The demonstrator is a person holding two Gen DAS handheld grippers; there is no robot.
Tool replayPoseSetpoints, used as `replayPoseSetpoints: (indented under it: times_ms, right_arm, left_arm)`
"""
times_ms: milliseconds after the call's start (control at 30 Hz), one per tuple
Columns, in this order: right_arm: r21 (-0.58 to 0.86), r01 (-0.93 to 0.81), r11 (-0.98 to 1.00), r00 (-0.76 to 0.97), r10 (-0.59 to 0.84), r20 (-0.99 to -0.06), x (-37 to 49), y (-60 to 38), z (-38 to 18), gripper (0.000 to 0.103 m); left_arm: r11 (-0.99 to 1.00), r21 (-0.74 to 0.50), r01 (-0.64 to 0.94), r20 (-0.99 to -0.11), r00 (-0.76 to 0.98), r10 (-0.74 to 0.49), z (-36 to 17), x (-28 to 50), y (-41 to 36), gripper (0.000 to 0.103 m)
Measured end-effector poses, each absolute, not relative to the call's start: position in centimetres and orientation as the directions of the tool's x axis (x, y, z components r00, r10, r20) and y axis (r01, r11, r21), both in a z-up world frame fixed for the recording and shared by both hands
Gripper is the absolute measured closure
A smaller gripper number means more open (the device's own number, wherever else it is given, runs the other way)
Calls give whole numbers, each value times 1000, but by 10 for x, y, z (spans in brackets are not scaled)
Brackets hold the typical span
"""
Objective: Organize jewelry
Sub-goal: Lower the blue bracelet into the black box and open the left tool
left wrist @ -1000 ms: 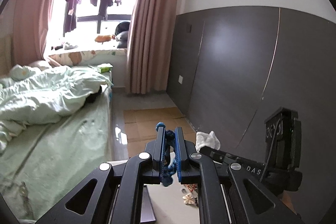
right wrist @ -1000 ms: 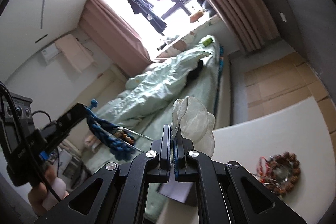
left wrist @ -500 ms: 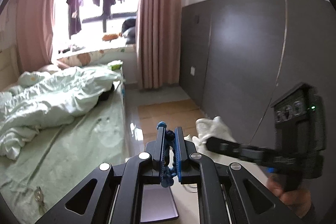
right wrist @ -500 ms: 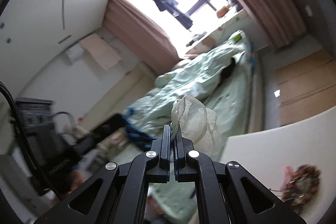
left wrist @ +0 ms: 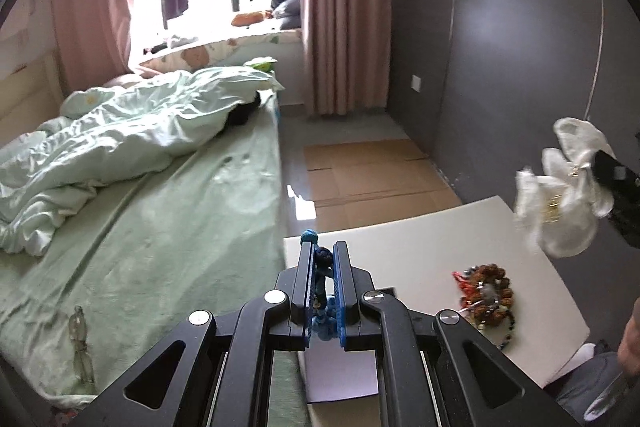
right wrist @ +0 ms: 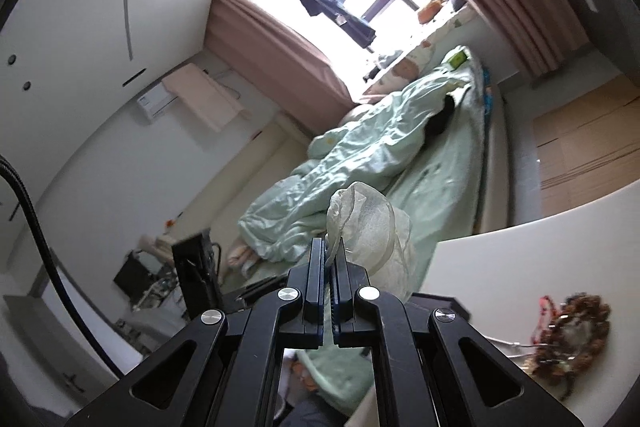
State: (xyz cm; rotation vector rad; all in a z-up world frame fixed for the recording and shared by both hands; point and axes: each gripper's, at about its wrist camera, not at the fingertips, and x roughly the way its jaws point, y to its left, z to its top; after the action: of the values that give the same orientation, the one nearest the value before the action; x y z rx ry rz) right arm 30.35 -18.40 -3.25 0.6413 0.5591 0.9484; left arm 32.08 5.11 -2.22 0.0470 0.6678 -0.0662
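My left gripper [left wrist: 323,247] is shut on a blue braided cord bracelet [left wrist: 322,259] and holds it above the near edge of the white table [left wrist: 420,243]. My right gripper [right wrist: 329,243] is shut on a white sheer pouch [right wrist: 370,227], held up in the air; the pouch also shows at the right of the left wrist view [left wrist: 560,203]. A pile of brown bead bracelets with a red tassel [left wrist: 486,291] lies on the table; it also shows in the right wrist view [right wrist: 572,335].
A bed with green sheets and a crumpled duvet [left wrist: 140,163] runs along the table's left side. A white card [left wrist: 340,371] lies on the table under my left gripper. Flattened cardboard [left wrist: 368,175] covers the floor by the dark wall panel [left wrist: 500,67].
My left gripper has tilted down, so the table and bead pile have come into view. My right gripper with the pouch has swung away to the right and rotated.
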Motion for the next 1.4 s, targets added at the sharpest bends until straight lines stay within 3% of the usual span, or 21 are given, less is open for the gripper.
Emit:
replayPoseSetpoints:
  times_ms: [267, 700, 767, 833, 900, 1400]
  right_arm:
    - [729, -514, 453, 519, 840, -157, 307, -203, -32, 99]
    - [714, -522, 466, 502, 845, -185, 304, -194, -34, 99]
    - [714, -522, 467, 496, 847, -191, 306, -191, -34, 99]
    - [714, -524, 465, 484, 852, -200, 309, -185, -37, 99]
    - [716, -523, 463, 469, 857, -212, 313, -177, -40, 99]
    - [738, -482, 472, 315, 880, -356, 340, -91, -89, 99]
  left_arm:
    - [994, 96, 43, -579, 815, 20, -1, 309, 67, 94]
    - [990, -47, 135, -635, 761, -134, -14, 318, 55, 92]
    - [989, -64, 132, -665, 733, -141, -21, 324, 55, 83]
    - [988, -91, 126, -673, 723, -154, -24, 323, 59, 40]
    - [989, -96, 111, -652, 744, -146, -23, 319, 64, 24]
    - [992, -123, 27, -634, 767, -99, -22, 296, 109, 24]
